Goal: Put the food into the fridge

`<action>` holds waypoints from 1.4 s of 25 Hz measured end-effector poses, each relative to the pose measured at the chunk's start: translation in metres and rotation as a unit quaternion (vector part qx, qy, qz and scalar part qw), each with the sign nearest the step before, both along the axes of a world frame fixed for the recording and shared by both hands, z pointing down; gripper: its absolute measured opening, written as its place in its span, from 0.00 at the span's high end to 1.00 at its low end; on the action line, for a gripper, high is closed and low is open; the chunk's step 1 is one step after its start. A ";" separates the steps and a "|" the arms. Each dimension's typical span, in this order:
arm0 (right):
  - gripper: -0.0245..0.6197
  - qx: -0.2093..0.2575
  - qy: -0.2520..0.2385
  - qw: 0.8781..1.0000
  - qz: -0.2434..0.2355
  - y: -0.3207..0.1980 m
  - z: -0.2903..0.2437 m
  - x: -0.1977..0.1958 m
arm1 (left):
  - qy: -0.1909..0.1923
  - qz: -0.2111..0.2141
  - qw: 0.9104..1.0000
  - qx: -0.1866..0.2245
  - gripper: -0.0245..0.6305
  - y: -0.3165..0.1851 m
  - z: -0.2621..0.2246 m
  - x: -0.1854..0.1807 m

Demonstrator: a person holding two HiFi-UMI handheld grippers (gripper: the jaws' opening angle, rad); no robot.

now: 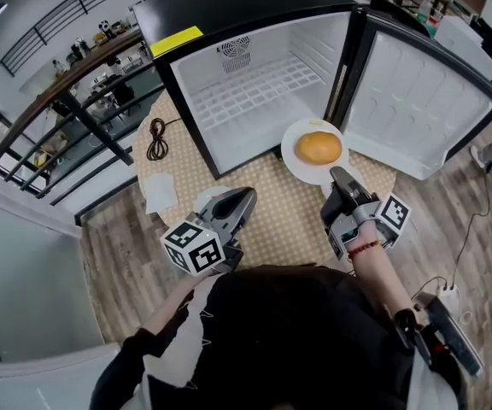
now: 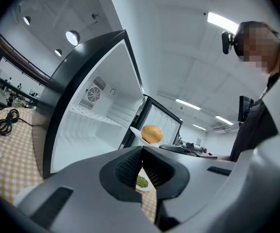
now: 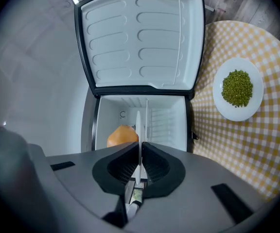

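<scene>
Head view: right gripper [image 1: 340,176] jaws clamp the plate [image 1: 295,166] bearing a bun [image 1: 319,148], open fridge [image 1: 229,7] just beyond; left gripper [image 1: 246,197] jaws together, empty.

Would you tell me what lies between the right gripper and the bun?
Only the white plate: the right gripper clamps its rim, and the bun sits on it just beyond; the right gripper view shows this.

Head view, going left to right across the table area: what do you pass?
Coiled black cable → left claw → plate carrying the bun → open fridge door.
</scene>
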State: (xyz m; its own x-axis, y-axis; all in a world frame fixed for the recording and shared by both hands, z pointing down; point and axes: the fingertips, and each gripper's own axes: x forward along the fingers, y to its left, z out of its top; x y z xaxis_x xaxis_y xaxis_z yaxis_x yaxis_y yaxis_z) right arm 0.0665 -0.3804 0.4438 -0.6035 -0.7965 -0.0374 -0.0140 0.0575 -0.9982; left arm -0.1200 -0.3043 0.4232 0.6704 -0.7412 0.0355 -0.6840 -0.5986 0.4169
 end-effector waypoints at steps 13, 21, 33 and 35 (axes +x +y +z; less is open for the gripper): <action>0.92 -0.006 0.017 1.000 0.021 -0.047 -0.029 -0.018 | 0.019 0.039 0.999 -0.002 0.94 -0.036 -0.007 0.000; 0.92 -0.022 0.007 0.999 0.030 -0.076 -0.036 -0.028 | 0.024 0.030 0.999 -0.004 0.94 -0.034 0.005 -0.007; 0.92 -0.060 0.029 0.995 0.068 -0.130 -0.036 -0.048 | 0.030 0.034 0.999 -0.011 0.94 -0.052 0.007 -0.018; 0.92 -0.064 0.035 0.995 0.073 -0.142 -0.036 -0.054 | 0.031 0.037 0.999 -0.014 0.94 -0.056 0.008 -0.022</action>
